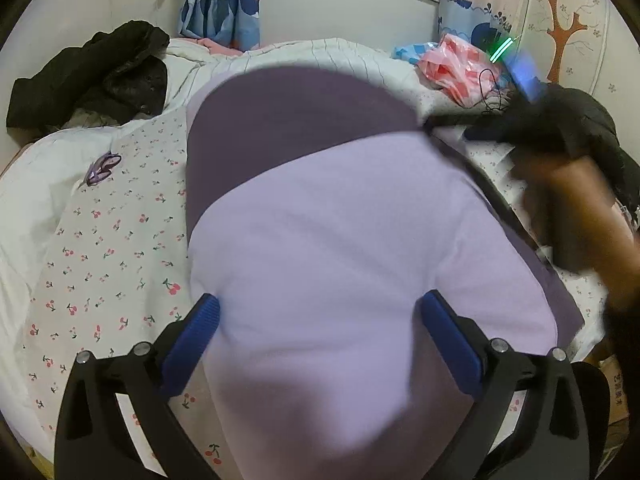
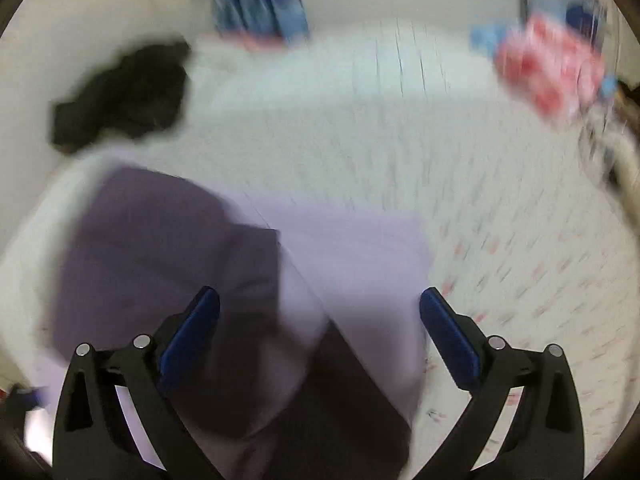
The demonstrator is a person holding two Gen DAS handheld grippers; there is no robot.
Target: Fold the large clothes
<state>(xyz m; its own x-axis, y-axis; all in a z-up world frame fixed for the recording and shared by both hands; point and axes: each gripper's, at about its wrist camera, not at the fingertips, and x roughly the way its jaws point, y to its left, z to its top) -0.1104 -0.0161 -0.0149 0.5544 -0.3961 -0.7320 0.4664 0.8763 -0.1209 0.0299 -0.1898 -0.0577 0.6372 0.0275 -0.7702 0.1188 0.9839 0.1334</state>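
A large lilac garment (image 1: 340, 264) with a dark purple panel (image 1: 288, 112) lies spread on the bed. My left gripper (image 1: 318, 308) is open just above its pale part, blue pads wide apart, nothing held. In the blurred right wrist view the same garment (image 2: 360, 248) with its dark purple part (image 2: 160, 248) sits below my right gripper (image 2: 320, 300), which is also open and holds nothing. The right gripper's body, with a blue block and a green light, and a person's hand (image 1: 568, 184) appear blurred at the right of the left wrist view.
The bed has a cherry-print sheet (image 1: 112, 248) and a striped white duvet (image 1: 320, 56) at the back. A black jacket (image 1: 96, 76) lies at the far left, another dark coat (image 1: 596, 132) at the right, a pink plastic bag (image 1: 456, 68) near the curtains.
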